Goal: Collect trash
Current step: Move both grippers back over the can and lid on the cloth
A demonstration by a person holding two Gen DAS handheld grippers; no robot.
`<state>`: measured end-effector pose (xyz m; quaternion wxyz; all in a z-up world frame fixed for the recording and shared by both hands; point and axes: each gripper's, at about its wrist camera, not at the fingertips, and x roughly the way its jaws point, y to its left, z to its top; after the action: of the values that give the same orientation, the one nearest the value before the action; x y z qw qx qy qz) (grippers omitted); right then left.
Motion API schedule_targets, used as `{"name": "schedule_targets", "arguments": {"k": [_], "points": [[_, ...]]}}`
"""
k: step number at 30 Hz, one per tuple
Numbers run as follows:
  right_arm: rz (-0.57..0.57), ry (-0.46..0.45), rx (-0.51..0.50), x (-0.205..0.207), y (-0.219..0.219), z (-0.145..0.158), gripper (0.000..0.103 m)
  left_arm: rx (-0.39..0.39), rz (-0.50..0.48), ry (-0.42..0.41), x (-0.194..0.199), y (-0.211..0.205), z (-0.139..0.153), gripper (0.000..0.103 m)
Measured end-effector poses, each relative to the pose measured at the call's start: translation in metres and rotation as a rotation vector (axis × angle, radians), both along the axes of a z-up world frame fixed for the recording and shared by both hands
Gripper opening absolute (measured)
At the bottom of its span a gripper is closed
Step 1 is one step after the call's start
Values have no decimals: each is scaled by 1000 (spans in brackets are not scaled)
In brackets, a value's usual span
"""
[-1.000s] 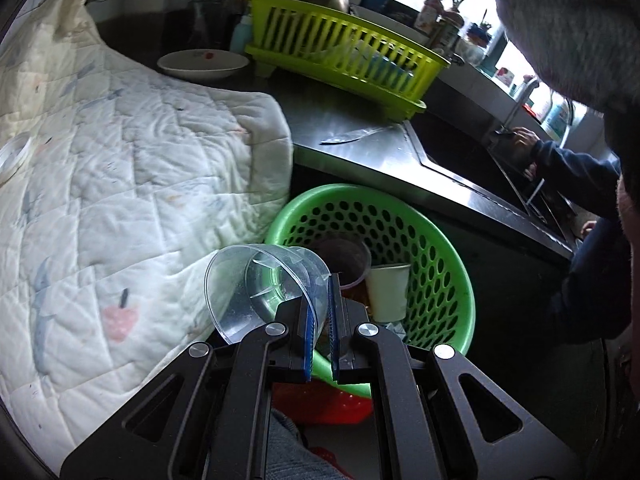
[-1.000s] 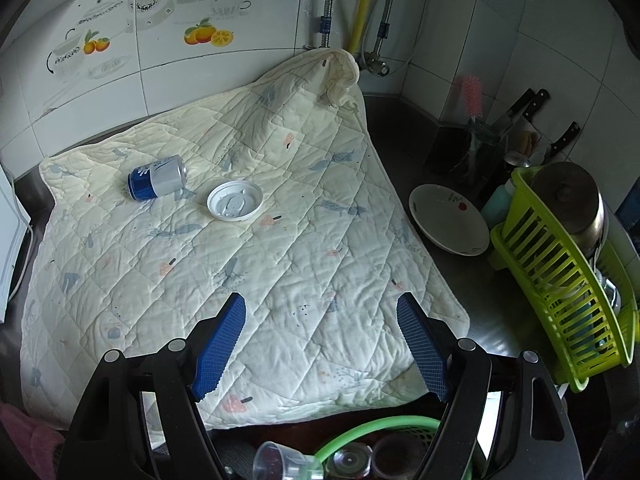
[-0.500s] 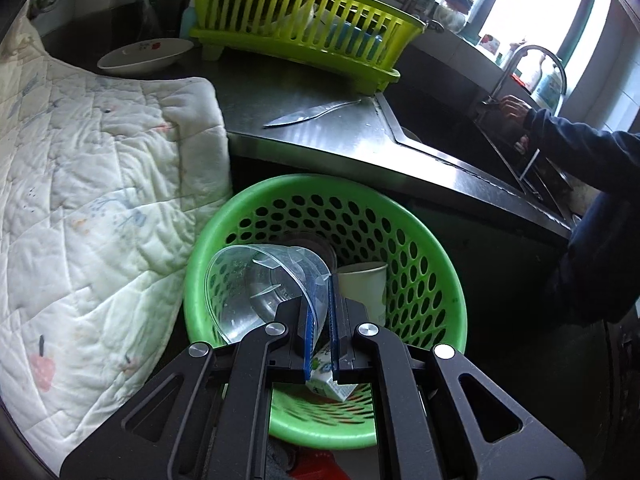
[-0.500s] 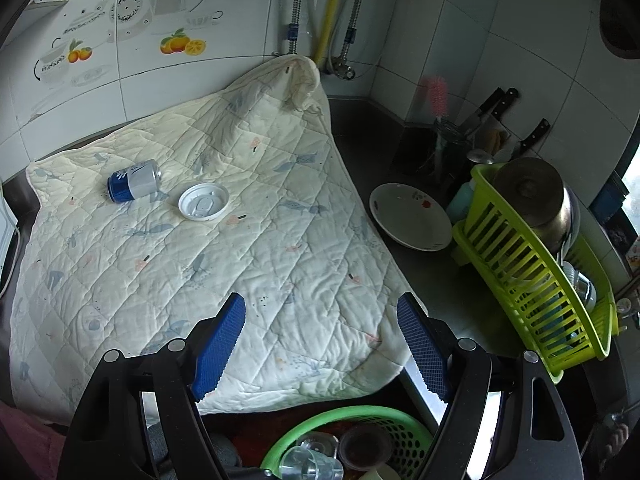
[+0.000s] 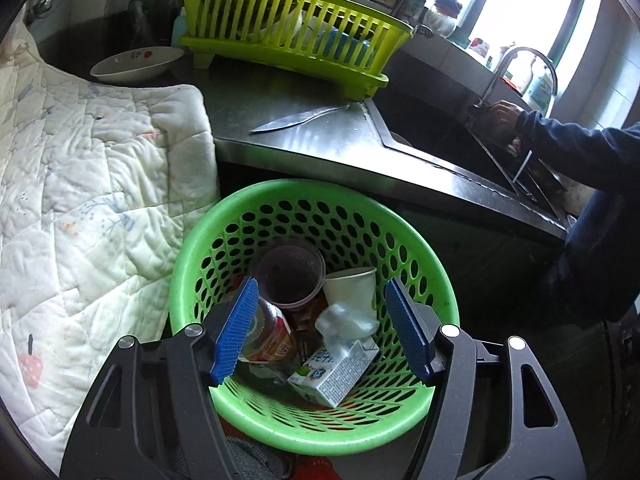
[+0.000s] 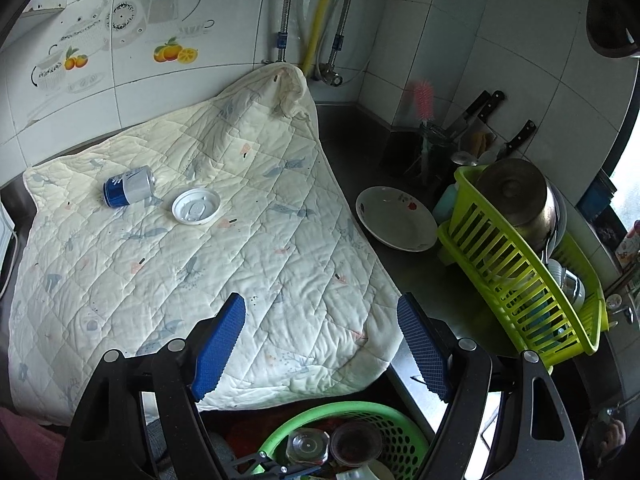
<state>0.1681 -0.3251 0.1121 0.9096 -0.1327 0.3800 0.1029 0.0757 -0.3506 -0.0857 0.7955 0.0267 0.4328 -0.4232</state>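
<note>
My left gripper (image 5: 322, 326) is open and empty, held over the green perforated basket (image 5: 436, 276). In the basket lie a clear plastic cup (image 5: 268, 330), a dark cup (image 5: 290, 274), a white paper cup (image 5: 352, 286), a crumpled wrapper (image 5: 344, 320) and a small milk carton (image 5: 334, 370). My right gripper (image 6: 320, 342) is open and empty above the near edge of the quilted cloth (image 6: 200, 264). A blue and white can (image 6: 129, 191) lies on its side on the cloth, with a white plastic lid (image 6: 196, 206) beside it. The basket also shows at the bottom of the right wrist view (image 6: 400, 432).
A yellow-green dish rack (image 5: 288, 36) (image 6: 520, 280) and a white plate (image 6: 396, 218) stand on the steel counter. A knife (image 5: 300, 118) lies near the sink. Another person's arm (image 5: 560, 136) reaches into the sink at right. Knives and a brush (image 6: 424, 100) stand in the corner.
My left gripper has opened and let go of the clear plastic cup, which now lies in the basket. The right gripper's view has shifted slightly over the cloth.
</note>
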Motion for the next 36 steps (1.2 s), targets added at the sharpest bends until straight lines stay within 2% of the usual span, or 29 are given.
{"name": "schedule_targets", "arguments": {"k": [8,14,26,29,36], "points": [[24,-2,-1,1,14,3,76,15,61,-40,-2,41,14,66],[46,17,9,16,33,-7,79,15,134,-70,-3,98,33,66],[113,147,93,80,98,-69,85,21,382,-144,30,243,66,66],[116,163,102,91,110,-79,87,25,471,-147,46,285,68,66],[167,239,129,140,166,-125,89,32,659,-114,89,371,54,66]]}}
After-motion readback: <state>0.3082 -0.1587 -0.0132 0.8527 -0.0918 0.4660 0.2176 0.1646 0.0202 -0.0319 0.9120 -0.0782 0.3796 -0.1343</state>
